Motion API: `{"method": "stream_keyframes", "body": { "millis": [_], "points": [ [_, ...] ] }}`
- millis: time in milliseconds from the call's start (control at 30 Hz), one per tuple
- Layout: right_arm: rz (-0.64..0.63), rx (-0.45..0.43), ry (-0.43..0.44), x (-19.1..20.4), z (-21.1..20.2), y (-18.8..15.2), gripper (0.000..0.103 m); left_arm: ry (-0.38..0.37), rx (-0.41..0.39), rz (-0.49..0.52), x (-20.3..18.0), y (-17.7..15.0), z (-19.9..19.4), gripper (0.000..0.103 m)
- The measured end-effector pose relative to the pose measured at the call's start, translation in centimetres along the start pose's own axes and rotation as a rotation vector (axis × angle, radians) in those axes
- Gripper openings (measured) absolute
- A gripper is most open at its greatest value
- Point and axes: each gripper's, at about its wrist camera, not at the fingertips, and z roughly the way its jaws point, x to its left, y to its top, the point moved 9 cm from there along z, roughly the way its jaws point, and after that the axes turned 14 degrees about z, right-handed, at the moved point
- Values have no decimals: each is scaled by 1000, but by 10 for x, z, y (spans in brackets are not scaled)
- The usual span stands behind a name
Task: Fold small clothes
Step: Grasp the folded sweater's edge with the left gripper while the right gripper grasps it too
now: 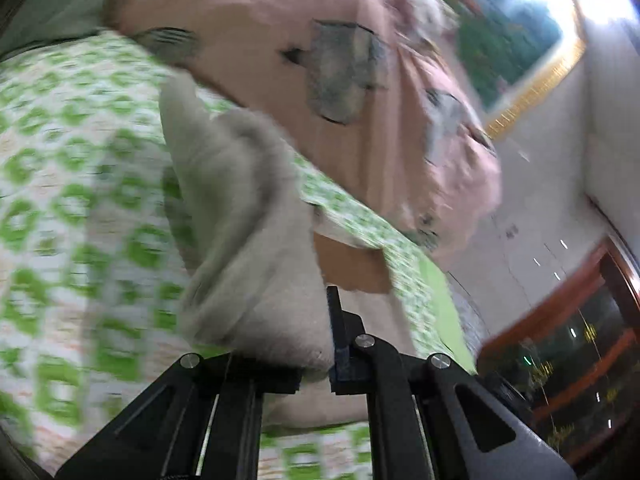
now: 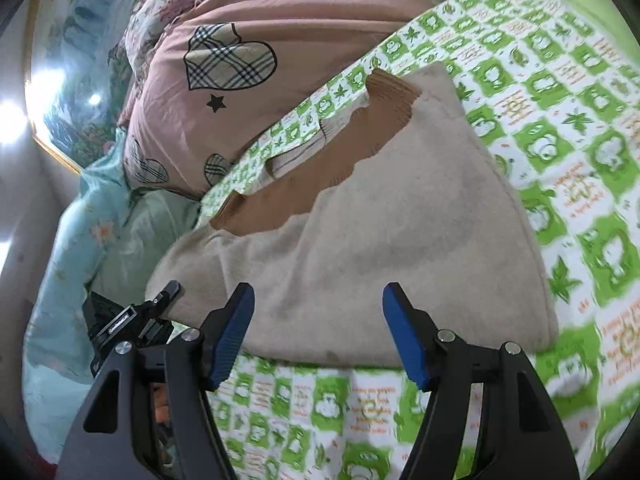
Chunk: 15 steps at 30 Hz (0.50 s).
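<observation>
Left gripper clamped on edge of beige garment, lifting a fold off green-patterned bed sheet. Right gripper jaws apart, garment's near hem just ahead, untouched.

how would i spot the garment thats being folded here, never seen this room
Find the bed sheet with green-and-white frog checks. On it, in front of the pink quilt with plaid hearts, lies the beige garment. It is the only plain, fuzzy piece, with brown ribbed trim along its far edge.
</observation>
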Motion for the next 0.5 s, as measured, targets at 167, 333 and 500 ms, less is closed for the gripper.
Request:
{"method": "stream_keyframes", "body": {
  "millis": [167, 333, 500],
  "points": [
    [36, 49, 55, 8, 14, 15, 68, -32, 128, 187, -53, -27, 51, 7],
    [89, 141, 133, 19, 43, 26, 72, -74, 252, 243, -67, -63, 92, 7],
    [87, 232, 118, 27, 89, 37, 79, -94, 285, 244, -69, -78, 100, 7]
  ]
}}
